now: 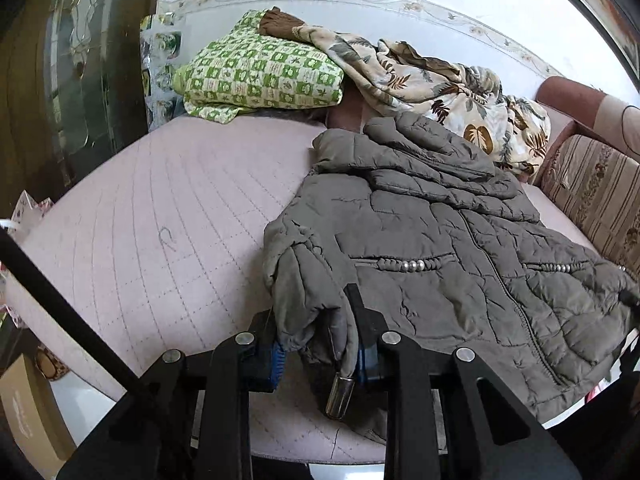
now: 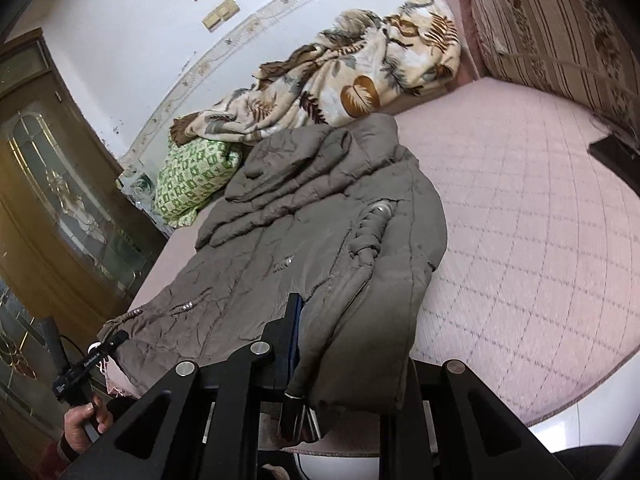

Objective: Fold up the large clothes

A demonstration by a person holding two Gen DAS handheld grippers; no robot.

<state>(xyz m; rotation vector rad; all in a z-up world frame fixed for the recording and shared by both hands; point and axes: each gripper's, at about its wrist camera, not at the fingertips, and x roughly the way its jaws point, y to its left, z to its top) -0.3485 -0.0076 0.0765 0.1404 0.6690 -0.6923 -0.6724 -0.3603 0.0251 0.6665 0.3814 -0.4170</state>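
Observation:
A grey-brown quilted padded jacket (image 1: pixel 440 248) lies front up on the pink quilted bed (image 1: pixel 152 216), hood toward the wall. It also shows in the right wrist view (image 2: pixel 288 240). My left gripper (image 1: pixel 316 328) is shut on the jacket's left sleeve cuff (image 1: pixel 316 312), held over the jacket's left edge; a metal toggle (image 1: pixel 339 398) hangs below. My right gripper (image 2: pixel 320 344) is shut on the right sleeve (image 2: pixel 372 312), which is folded in over the jacket's front. Its right finger is hidden under the cloth.
A leaf-print blanket (image 1: pixel 440 84) and a green checked pillow (image 1: pixel 260 72) lie at the wall end of the bed. A striped headboard cushion (image 1: pixel 596 192) stands at the right. A wooden glass door (image 2: pixel 52 184) is at the left. The bed (image 2: pixel 540 220) extends right of the jacket.

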